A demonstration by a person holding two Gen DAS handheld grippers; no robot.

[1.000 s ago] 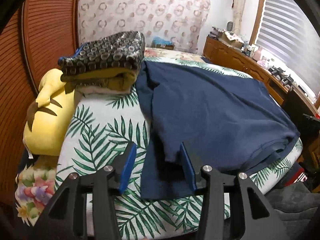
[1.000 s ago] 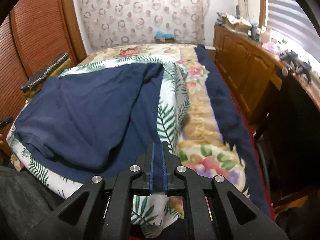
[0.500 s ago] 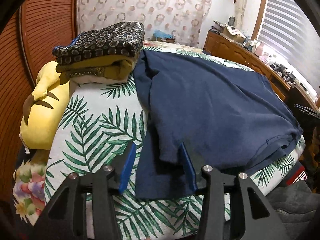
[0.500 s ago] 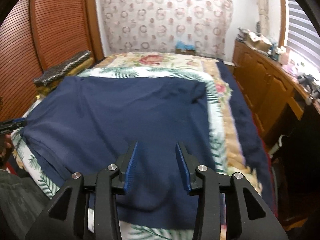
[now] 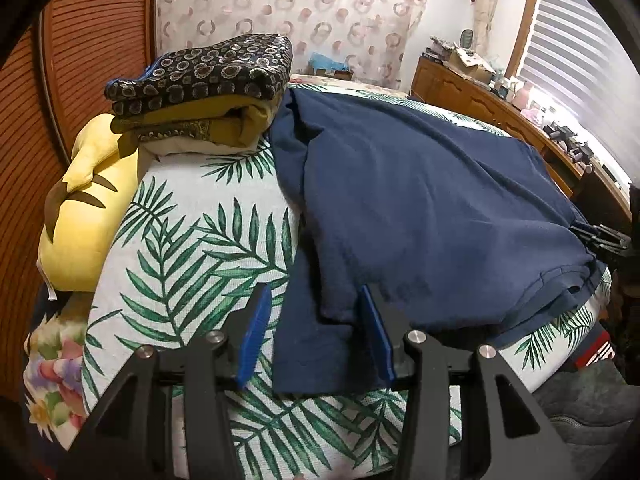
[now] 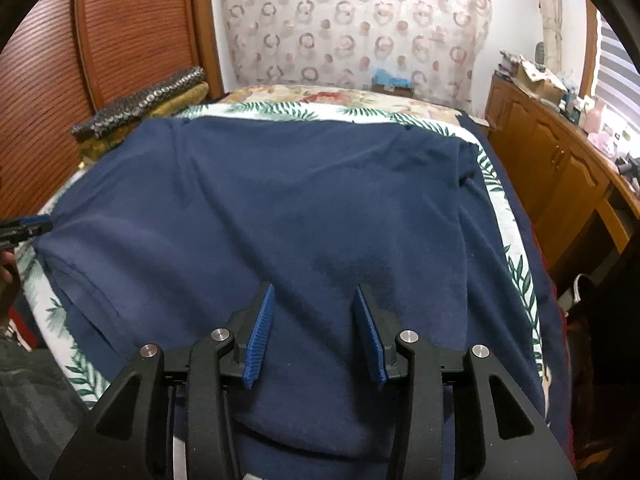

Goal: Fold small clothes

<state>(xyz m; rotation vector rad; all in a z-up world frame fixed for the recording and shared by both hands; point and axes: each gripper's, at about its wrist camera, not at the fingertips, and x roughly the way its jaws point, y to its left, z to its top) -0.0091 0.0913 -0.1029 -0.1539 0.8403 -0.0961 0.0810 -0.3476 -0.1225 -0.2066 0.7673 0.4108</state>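
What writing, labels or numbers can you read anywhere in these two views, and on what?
None can be read.
Navy shirt: plain, no print or tag showing.
Folded clothes stack: pattern only, no words.
Cardboard box and small items on the wooden dresser: any labels too small and blurred to read.
Yellow plush toy: a white tag at its lower edge, unreadable.

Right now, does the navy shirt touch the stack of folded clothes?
Touching. In the left wrist view the shirt's far edge lies against the stack's lower right side, with no gap visible.
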